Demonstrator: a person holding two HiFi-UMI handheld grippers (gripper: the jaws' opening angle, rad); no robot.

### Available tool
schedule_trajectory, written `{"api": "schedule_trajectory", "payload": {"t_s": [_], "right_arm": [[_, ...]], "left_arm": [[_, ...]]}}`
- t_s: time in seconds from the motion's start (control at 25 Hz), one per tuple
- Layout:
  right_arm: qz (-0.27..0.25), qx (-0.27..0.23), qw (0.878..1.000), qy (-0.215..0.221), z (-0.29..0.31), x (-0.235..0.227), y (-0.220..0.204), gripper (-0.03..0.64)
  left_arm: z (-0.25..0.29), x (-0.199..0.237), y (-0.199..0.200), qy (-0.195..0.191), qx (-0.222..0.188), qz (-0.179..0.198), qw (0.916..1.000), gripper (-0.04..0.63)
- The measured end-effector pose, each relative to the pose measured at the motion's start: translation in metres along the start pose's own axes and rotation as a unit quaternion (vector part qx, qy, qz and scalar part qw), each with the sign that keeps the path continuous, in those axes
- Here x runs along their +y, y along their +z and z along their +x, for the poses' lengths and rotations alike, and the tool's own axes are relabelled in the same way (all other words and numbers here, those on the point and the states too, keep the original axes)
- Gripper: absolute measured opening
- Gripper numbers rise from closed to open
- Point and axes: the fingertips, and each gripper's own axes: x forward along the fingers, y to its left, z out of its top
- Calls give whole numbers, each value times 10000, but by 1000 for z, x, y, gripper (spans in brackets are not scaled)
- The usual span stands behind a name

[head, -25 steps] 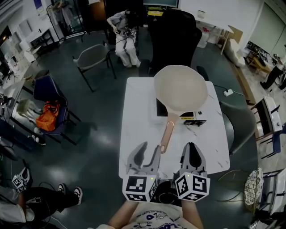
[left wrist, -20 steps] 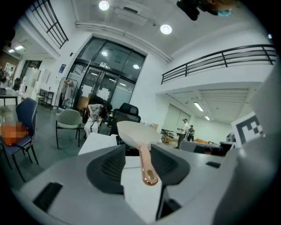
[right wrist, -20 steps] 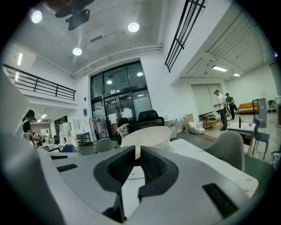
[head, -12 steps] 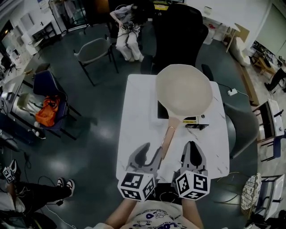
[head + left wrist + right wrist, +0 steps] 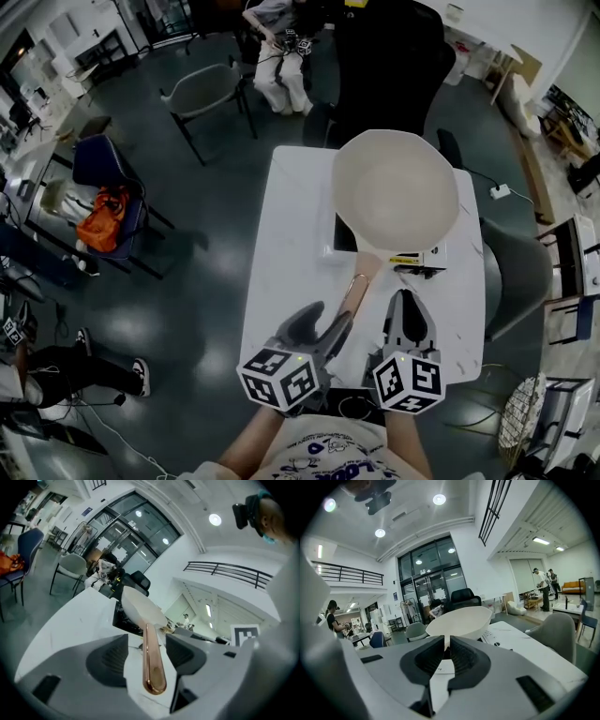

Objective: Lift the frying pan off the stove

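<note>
A cream frying pan (image 5: 396, 192) sits on a portable stove (image 5: 339, 236) on the white table (image 5: 291, 244). Its copper handle (image 5: 356, 292) points toward me. My left gripper (image 5: 326, 323) straddles the handle's end; its jaws are opening. In the left gripper view the handle (image 5: 152, 660) lies between the pads of the left gripper (image 5: 145, 656) with a gap on each side. My right gripper (image 5: 405, 305) hovers just right of the handle, shut and empty. In the right gripper view the pan (image 5: 459, 620) rises beyond the closed right gripper (image 5: 446, 651).
A black office chair (image 5: 389, 66) stands behind the table and a grey chair (image 5: 511, 272) at its right. Further left are a grey chair (image 5: 206, 98) and a blue chair with an orange bag (image 5: 105, 225). A person (image 5: 281, 37) sits at the back.
The left gripper has shifted right and forward, so the handle's end now lies between its fingers, and its jaws have spread wider. The right gripper has stayed shut in place.
</note>
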Motion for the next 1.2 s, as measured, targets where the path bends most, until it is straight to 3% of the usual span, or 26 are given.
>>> {"api": "schedule_trajectory", "payload": {"t_s": [0.48,0.72,0.88,1.04,1.2], "right_arm": [[297,312,9989,209,31,-12,-7,46],[436,511,9974,271,38,-14,-17,46],[482,647,9961,366,42,-14,-23,46],[534,723,9952,397,45,-15,-27,46],[696,769,9936,452,48,-15,-28,46]], "left_arm": [[23,-1,-18,-318,225,-1012,9941,229],[23,-2,-16,-773,102,-1823,9802,229],[24,-8,-22,-1058,323,-2025,9730,213],[24,-10,-25,-1201,401,-2253,9660,132],[24,-9,-24,-1259,373,-2439,9609,126]]}}
